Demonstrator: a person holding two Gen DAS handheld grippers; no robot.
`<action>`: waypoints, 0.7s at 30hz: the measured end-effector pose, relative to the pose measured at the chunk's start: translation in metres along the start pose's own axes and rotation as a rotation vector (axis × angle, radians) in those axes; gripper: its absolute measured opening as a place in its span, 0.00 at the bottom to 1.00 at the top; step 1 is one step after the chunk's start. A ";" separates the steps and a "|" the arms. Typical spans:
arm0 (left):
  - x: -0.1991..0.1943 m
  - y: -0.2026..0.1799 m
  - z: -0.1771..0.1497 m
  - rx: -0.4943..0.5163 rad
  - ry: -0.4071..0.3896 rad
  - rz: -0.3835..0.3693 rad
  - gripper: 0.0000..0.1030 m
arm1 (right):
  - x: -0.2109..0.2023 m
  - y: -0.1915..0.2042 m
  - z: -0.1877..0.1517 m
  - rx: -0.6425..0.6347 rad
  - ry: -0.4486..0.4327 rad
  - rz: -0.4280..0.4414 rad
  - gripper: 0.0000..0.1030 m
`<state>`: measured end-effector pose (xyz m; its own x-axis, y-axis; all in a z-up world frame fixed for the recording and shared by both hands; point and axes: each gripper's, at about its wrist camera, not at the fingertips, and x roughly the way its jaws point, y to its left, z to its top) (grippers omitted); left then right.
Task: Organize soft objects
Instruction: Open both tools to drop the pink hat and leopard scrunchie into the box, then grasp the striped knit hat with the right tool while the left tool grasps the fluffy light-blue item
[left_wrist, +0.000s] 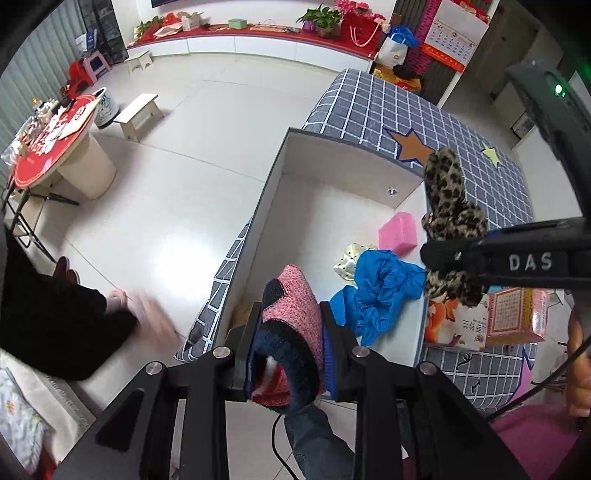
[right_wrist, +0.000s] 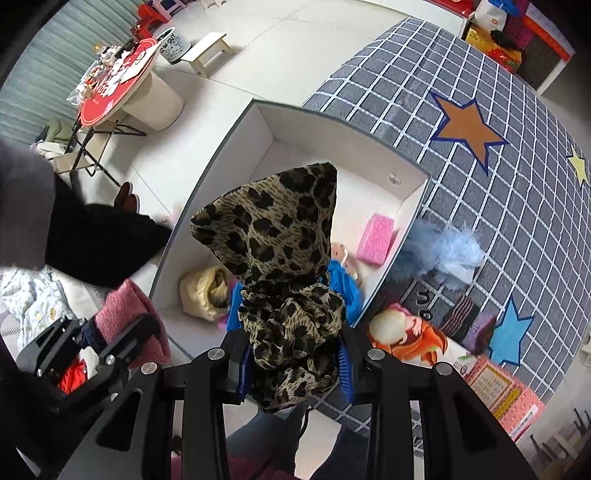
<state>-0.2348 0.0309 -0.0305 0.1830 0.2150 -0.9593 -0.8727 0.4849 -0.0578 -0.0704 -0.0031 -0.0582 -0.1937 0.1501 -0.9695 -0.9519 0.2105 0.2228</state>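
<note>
My left gripper (left_wrist: 290, 325) is shut on a pink and navy knitted item (left_wrist: 291, 314), held over the near end of the white box (left_wrist: 273, 184). My right gripper (right_wrist: 293, 354) is shut on a leopard-print cloth (right_wrist: 280, 243), held above the same box (right_wrist: 221, 147); the cloth also shows in the left wrist view (left_wrist: 447, 206). Inside the box lie a pink sponge (left_wrist: 399, 232) (right_wrist: 376, 238), a blue cloth (left_wrist: 380, 291), a cream polka-dot item (left_wrist: 347, 262) and a beige bundle (right_wrist: 205, 291).
The box sits on a grey checked rug (right_wrist: 498, 184) with stars. A light blue fluffy item (right_wrist: 439, 254), a striped item (right_wrist: 465, 317), a cartoon toy (right_wrist: 406, 332) and a pink printed box (right_wrist: 491, 387) lie right of it. A round red table (left_wrist: 51, 144) and stools (left_wrist: 138, 114) stand on the floor.
</note>
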 end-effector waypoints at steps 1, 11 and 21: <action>0.001 0.000 0.000 -0.002 0.002 0.004 0.33 | 0.000 0.000 0.002 -0.001 -0.004 -0.001 0.35; -0.004 -0.008 0.007 -0.013 -0.049 -0.005 0.83 | -0.017 0.004 0.013 -0.049 -0.075 0.004 0.83; -0.015 -0.017 0.022 -0.076 -0.158 -0.175 1.00 | -0.037 -0.079 0.010 0.197 -0.043 0.140 0.83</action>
<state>-0.2127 0.0385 -0.0090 0.3975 0.2658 -0.8783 -0.8520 0.4623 -0.2457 0.0142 -0.0151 -0.0384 -0.3059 0.2310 -0.9236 -0.8509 0.3688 0.3741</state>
